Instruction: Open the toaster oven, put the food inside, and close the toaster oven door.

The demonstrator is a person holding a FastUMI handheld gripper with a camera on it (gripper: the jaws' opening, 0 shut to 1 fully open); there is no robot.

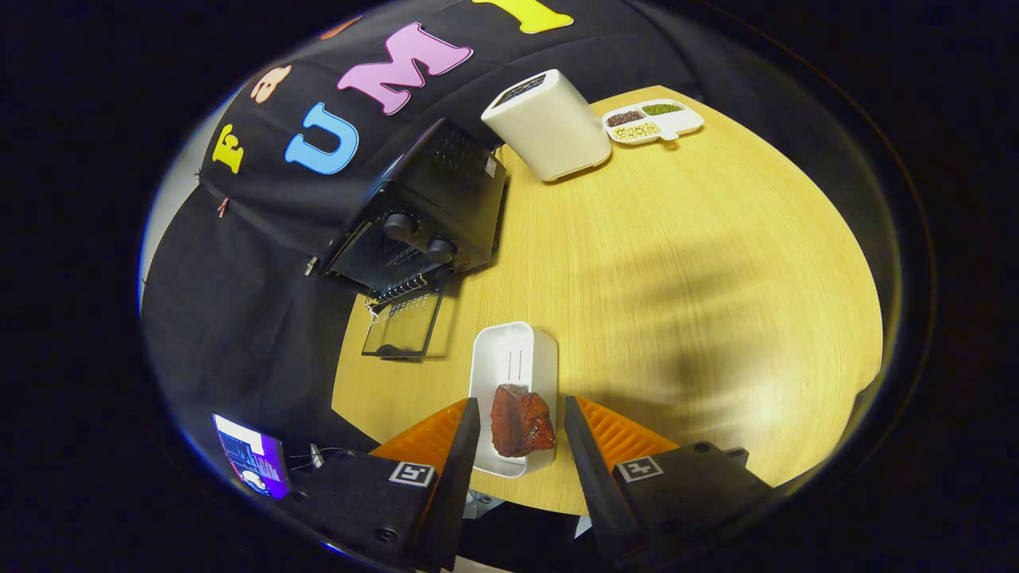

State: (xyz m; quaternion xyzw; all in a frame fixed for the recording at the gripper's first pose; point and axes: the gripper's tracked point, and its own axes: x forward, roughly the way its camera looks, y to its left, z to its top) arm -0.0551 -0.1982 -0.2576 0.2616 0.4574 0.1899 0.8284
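a lumpy, dark red chunk of food [521, 419] lies in a white tray [509, 358]. the gripper [521, 414] stands released, fingers apart either side. the toaster oven [422, 211] door hangs open.

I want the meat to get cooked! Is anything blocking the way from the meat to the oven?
Nothing visible does. The meat sits in the white tray between the open gripper fingers. Beyond it lies bare table, and the toaster oven door already hangs open.

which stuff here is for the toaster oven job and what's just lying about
For the job:
toaster oven, door already open
food on the white tray, between the open gripper fingers

Lying about:
white appliance
divided dish of beans
screen off the table's edge
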